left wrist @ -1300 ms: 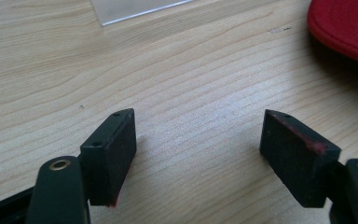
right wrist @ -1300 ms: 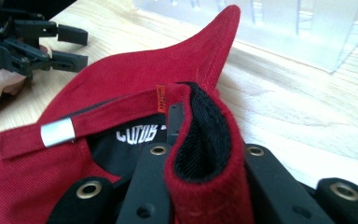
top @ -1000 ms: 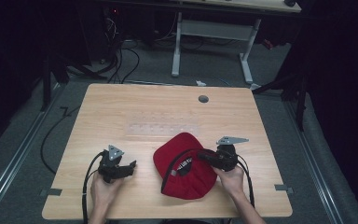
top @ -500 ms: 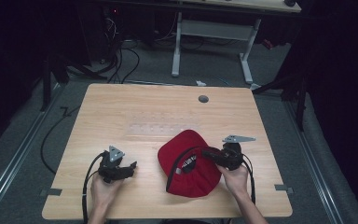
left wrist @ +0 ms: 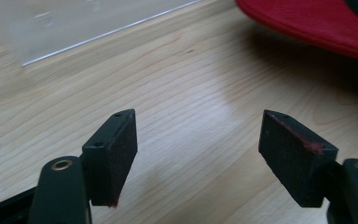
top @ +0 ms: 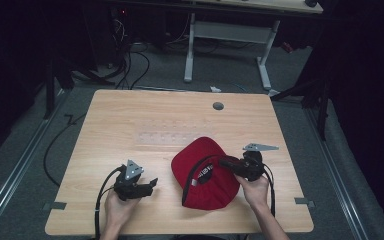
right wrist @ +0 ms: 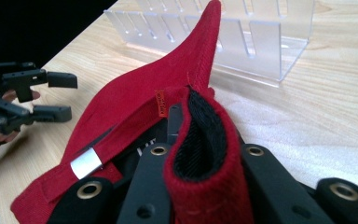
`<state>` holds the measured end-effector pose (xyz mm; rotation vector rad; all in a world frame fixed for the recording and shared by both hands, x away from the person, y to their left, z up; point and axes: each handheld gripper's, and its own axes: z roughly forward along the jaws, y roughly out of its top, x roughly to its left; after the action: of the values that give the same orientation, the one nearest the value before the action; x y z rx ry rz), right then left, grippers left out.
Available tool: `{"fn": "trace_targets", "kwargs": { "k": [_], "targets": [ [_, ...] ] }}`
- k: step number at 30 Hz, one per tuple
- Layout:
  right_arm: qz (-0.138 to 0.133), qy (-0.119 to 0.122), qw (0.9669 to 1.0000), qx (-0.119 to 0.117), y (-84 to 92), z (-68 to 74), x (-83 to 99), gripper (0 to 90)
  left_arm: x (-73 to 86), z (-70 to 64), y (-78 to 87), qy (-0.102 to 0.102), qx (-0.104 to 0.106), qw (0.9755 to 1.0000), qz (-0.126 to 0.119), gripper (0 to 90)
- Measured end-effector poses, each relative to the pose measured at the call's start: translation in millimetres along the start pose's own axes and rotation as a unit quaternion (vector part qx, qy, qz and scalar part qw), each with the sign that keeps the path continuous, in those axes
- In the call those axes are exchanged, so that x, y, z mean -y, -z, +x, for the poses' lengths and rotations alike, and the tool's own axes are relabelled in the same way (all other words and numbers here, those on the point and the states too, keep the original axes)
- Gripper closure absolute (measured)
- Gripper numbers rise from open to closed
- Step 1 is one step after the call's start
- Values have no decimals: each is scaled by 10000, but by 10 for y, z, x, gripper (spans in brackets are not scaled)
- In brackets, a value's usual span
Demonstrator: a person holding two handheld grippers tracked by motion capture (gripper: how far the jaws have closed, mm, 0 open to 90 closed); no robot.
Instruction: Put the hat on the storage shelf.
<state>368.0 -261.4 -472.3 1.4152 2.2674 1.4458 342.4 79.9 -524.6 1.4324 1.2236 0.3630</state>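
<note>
A red cap (top: 205, 175) lies on the wooden table (top: 130, 110), right of centre near the front. My right gripper (top: 226, 163) is shut on the cap's rim; in the right gripper view the jaws (right wrist: 200, 154) pinch the red fabric (right wrist: 135, 107) with its black inner band. My left gripper (top: 151, 186) sits low over the table to the left of the cap, apart from it, and is open. In the left gripper view bare wood shows between its pads (left wrist: 114, 149), and the cap's edge (left wrist: 317, 21) lies at the top right.
A clear plastic slotted rack (top: 165, 135) stands on the table just behind the cap (right wrist: 261, 42). A round cable hole (top: 218, 106) sits near the far edge. Cables trail from both grippers toward the front edge. Dark floor and a desk frame lie beyond.
My left gripper has moved a little to the right, toward the cap. The cap has shifted slightly rightward in the right gripper's grip.
</note>
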Motion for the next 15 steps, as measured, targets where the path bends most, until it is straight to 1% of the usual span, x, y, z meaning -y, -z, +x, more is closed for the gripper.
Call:
{"fn": "trace_targets", "kwargs": {
  "k": [3, 7, 11, 15],
  "targets": [
    [-32, 32, 10000, -5, 22, 23, -52, 819, 12, -87, -8, -90, 104, 9999, 15, 272],
    [-80, 1, 10000, -60, 40, 46, -106, 820, 33, -175, -33, -199, 185, 9996, 60, 265],
    [-106, -10, 9999, -82, 43, 71, -155, 819, 59, -249, -62, -246, 262, 9993, 100, 260],
    [-138, -28, 9998, -115, 40, 90, -189, 819, 82, -317, -99, -237, 335, 9991, 123, 257]
  ]
}}
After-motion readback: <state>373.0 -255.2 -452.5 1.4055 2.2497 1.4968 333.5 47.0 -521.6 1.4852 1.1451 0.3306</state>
